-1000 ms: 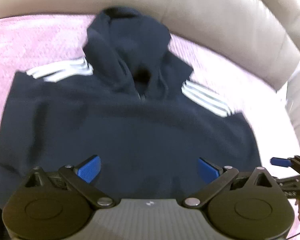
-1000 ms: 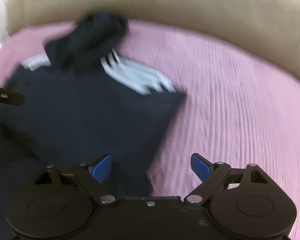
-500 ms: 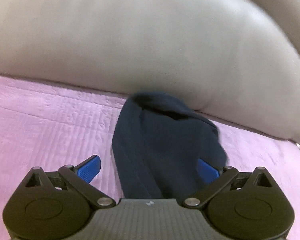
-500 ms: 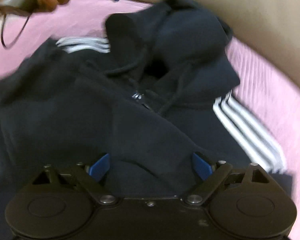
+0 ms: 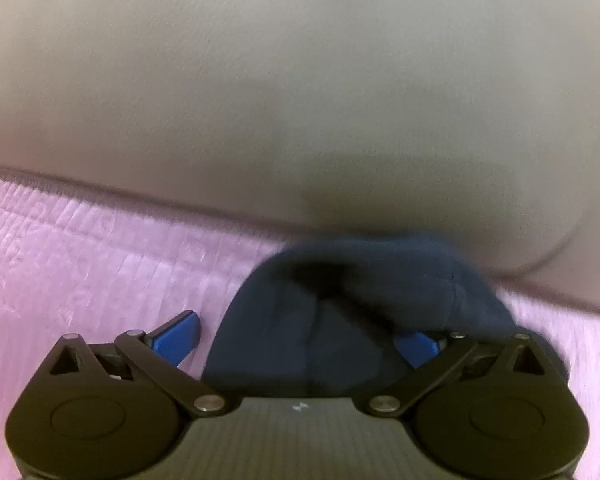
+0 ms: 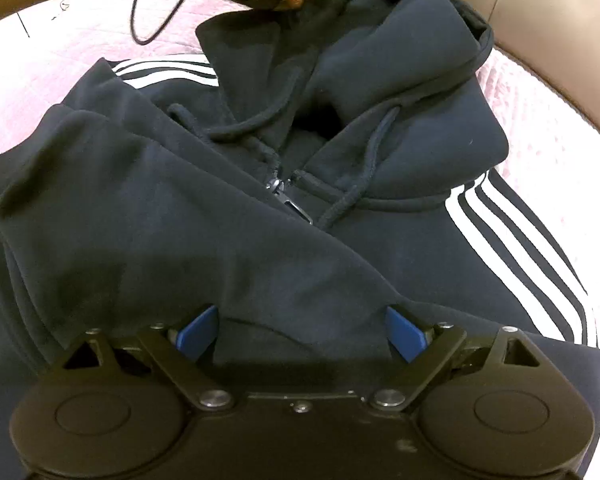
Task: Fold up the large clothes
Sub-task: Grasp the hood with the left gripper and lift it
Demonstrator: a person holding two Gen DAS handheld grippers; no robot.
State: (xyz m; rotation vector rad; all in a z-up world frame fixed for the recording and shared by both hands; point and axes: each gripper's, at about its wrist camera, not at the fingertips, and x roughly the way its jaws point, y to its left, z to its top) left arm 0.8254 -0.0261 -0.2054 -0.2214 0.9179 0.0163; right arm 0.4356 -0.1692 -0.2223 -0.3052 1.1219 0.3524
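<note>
Your left gripper is spread wide around the far hood, your right gripper is spread over the hoodie; pinch too little and the hood slips.

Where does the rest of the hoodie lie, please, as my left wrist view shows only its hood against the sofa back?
Observer: The right wrist view shows the hoodie front-up on the pink cover, with the zip pull near the collar.
Operator: Thank you. Is anything folded yet?
Observer: A sleeve-like fold lies diagonally across the chest.
Operator: And the right gripper?
Observer: The right gripper is open, low over the fabric at that fold's lower edge.
</note>
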